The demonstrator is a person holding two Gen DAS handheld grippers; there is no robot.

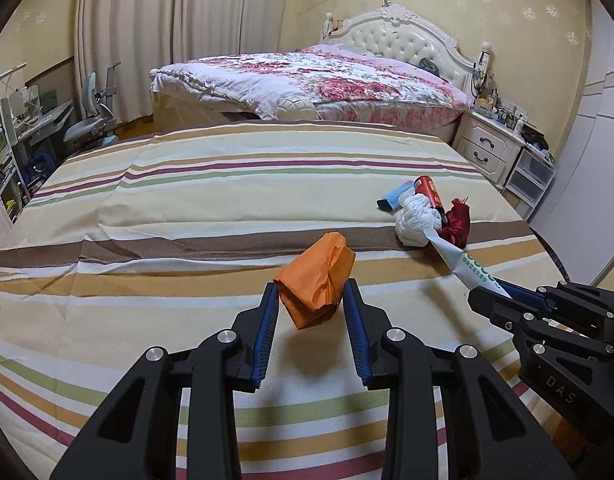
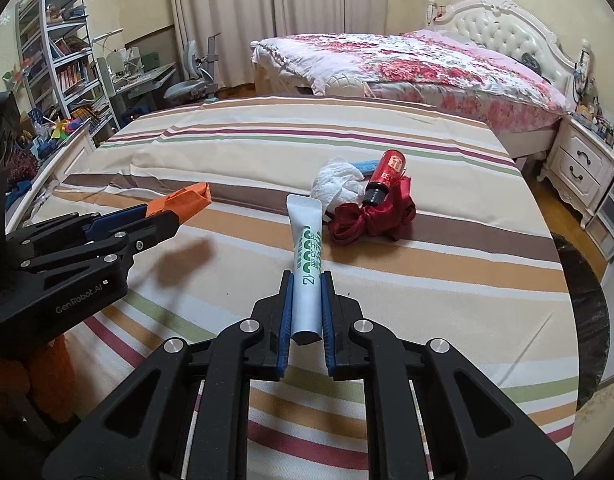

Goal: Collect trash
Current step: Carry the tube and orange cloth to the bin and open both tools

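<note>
Left gripper (image 1: 310,300) jaws pinch the light, crushable orange paper wad (image 1: 317,280); right gripper (image 2: 305,296) jaws clamp the soft white tube (image 2: 305,256) near its cap end, beside the red ribbon (image 2: 371,218).

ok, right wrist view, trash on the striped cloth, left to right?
Orange paper wad held in the left tongs → white tube clamped in the right tongs → red ribbon bow. The white tissue, blue wrapper and red bottle overlap above the bow, so I left them out.

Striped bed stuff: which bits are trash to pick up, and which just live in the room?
Trash: orange paper in left gripper, white tube in right gripper, white tissue, red bottle, red ribbon.
Just there: flowery bed, nightstand, bookshelf.
</note>
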